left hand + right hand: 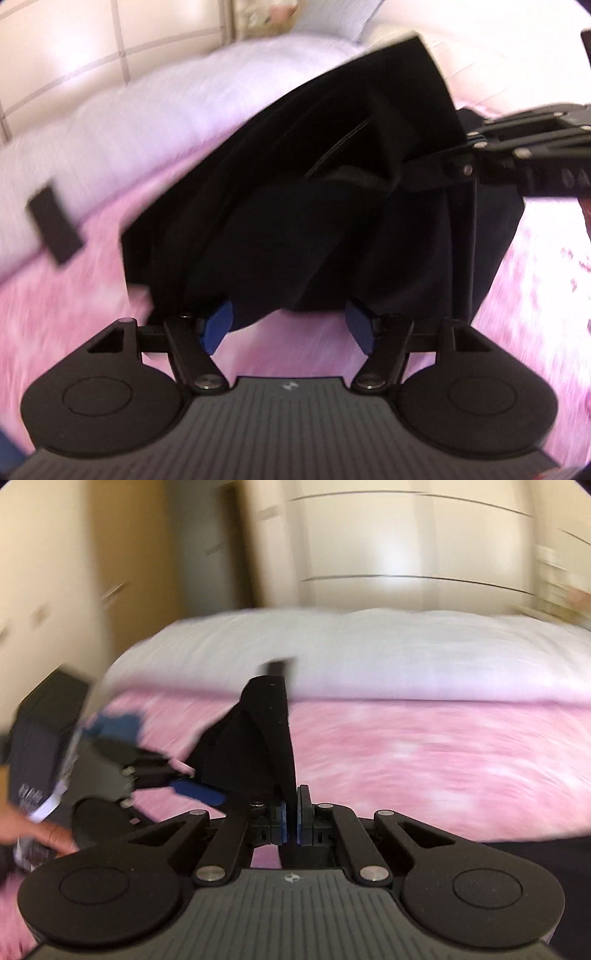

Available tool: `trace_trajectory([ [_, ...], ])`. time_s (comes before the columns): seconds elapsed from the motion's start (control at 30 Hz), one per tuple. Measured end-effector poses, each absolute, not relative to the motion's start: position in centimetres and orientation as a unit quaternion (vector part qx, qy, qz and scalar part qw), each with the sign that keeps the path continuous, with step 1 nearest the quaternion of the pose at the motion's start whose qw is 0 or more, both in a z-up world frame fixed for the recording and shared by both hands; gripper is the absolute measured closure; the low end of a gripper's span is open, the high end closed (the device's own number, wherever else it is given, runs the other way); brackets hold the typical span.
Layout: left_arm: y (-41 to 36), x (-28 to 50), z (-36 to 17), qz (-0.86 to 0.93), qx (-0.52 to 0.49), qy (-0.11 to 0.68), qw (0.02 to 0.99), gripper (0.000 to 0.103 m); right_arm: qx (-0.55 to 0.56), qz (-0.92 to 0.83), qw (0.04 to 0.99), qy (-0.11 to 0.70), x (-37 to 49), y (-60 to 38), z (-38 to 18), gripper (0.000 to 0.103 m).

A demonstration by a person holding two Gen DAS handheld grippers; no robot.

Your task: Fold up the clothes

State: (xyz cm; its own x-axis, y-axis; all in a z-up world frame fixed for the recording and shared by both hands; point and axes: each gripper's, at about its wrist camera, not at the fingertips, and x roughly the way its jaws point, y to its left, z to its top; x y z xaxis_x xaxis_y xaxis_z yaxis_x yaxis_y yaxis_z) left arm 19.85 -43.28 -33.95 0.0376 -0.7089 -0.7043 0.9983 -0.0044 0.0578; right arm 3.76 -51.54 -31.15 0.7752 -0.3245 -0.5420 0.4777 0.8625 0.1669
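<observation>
Small black rectangular patch [54, 225]: well to the left of the left gripper's fingers, lying where the pale lilac quilted bedding [140, 107] meets the pink mottled bed cover [295, 354]; too blurred to identify.
Left gripper [291, 325]: its two blue-padded fingers [218, 325] stand well apart, roughly half spread, with nothing pinched. The lower hem of the black fabric garment [314, 206] hangs just beyond and between the tips; the pads do not press on it.
Black fabric garment: lifted off the pink cover, bunched in dark folds, rising ahead of the left fingers and up to the right.
Right gripper, from the left wrist view [476, 142]: reaches in from the right edge, its closed tips meeting an upper fold of the garment.
Person's hand [40, 834]: at the far left in the right wrist view, gripping the left tool's handle.
Left gripper, from the right wrist view [192, 782]: to the left of the right fingers, one blue pad showing beside the cloth.
Right gripper [290, 821]: its blue pads are pressed almost together, clamped on a thin edge of the garment [258, 738], which stands up as a dark peak straight ahead of the tips.
Pink cover, right wrist view [424, 760]: spreads beyond and to the right of the right fingers.
Lilac bedding [369, 653]: a band behind it.
Cream panelled wall [406, 546]: farthest back, heavily blurred.
</observation>
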Motion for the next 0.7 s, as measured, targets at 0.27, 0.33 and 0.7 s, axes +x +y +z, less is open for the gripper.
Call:
trace_trajectory([
  [0.27, -54.5, 12.5, -35.2, -0.680, 0.313, 0.251, 0.614, 0.039, 0.369, -0.390, 0.814, 0.224, -10.8, -63.4, -37.3, 0.098],
  [0.33, -56.8, 11.0, -36.6, -0.676, 0.324, 0.269, 0.605, 0.039, 0.444, -0.409, 0.762, 0.234, -14.0, -66.0, -41.5, 0.093],
  [0.7, -64.0, 9.4, -41.8, -0.627, 0.368, 0.329, 0.603, 0.040, 0.545, -0.372, 0.723, 0.206, -17.1, -69.0, -45.1, 0.079],
])
